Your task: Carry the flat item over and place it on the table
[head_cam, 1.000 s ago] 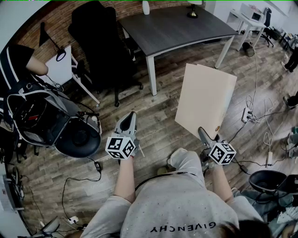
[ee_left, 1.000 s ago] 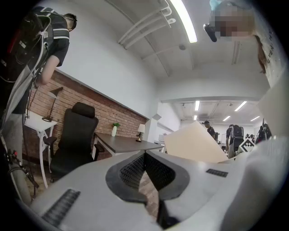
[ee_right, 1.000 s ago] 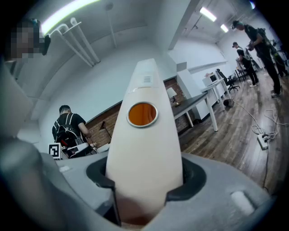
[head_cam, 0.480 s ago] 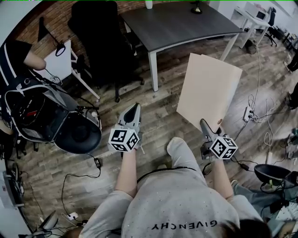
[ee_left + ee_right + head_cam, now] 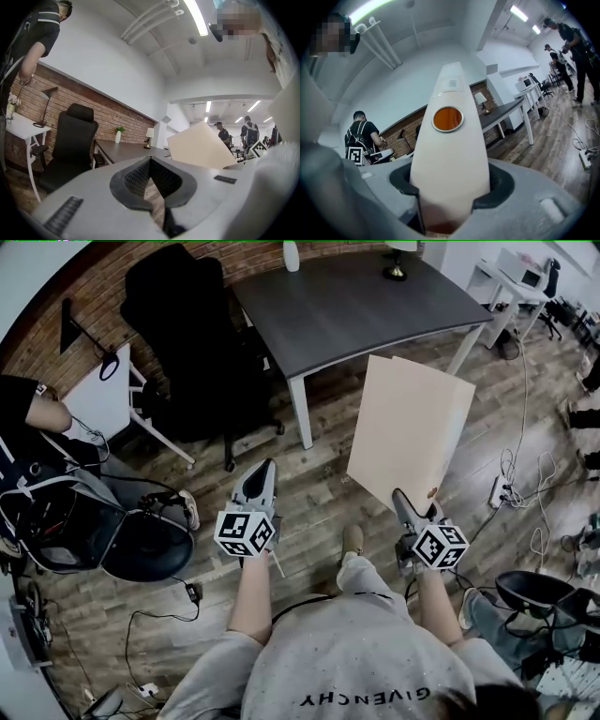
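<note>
A large flat beige board (image 5: 408, 432) stands tilted upright over the wooden floor, its lower corner clamped in my right gripper (image 5: 405, 502). In the right gripper view the board (image 5: 450, 154) shows edge-on between the jaws, with an orange round mark on it. The dark grey table (image 5: 366, 301) with white legs lies just beyond the board's top edge. My left gripper (image 5: 262, 474) hovers over the floor to the left of the board, shut, with nothing in it. In the left gripper view the board (image 5: 199, 147) rises to the right and the table (image 5: 122, 150) lies ahead.
A black office chair (image 5: 192, 324) stands left of the table. A white side table (image 5: 108, 385) and a round black seat (image 5: 145, 540) are further left. A lamp (image 5: 396, 263) and a white bottle (image 5: 292, 254) stand on the table's far edge. Cables and a power strip (image 5: 497, 488) lie on the floor at right.
The table and chair have come nearer in the head view as the person stepped forward. The board stays gripped in the right gripper, and the left gripper keeps its place beside it.
</note>
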Tool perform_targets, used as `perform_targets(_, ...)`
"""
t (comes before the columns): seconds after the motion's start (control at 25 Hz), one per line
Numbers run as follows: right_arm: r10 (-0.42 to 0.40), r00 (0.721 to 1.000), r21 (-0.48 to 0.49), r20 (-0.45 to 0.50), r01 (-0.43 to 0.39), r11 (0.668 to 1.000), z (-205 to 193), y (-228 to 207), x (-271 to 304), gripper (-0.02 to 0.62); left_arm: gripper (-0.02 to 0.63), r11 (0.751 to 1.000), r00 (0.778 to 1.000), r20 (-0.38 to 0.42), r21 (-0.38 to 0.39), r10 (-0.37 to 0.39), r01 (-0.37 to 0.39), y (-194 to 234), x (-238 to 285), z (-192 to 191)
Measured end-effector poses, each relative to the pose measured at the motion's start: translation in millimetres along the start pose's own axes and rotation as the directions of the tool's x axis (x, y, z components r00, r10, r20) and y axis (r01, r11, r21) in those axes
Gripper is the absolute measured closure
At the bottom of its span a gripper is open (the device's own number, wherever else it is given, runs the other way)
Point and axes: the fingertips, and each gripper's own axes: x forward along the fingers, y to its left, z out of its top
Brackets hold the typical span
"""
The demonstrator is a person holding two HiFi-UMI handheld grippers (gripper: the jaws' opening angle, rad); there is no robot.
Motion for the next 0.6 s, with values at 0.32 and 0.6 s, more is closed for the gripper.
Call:
perform_targets(0.32, 0.003, 1.000, 0.007, -0.015, -0.003, 1.000, 43.8, -43.6, 61.1, 0.319, 0.609, 1.000, 1.000, -0.009, -0.011, -0.008, 0.008, 5.4, 91.1, 7.2)
perform_targets(0.6, 0.002, 1.000, 0.024, -0.022, -0.002, 1.000, 72.0, -88.1, 101.0, 0.318, 0.609, 1.000, 0.999, -0.041, -0.013, -0.020, 0.019, 1.2, 163.7, -0.3)
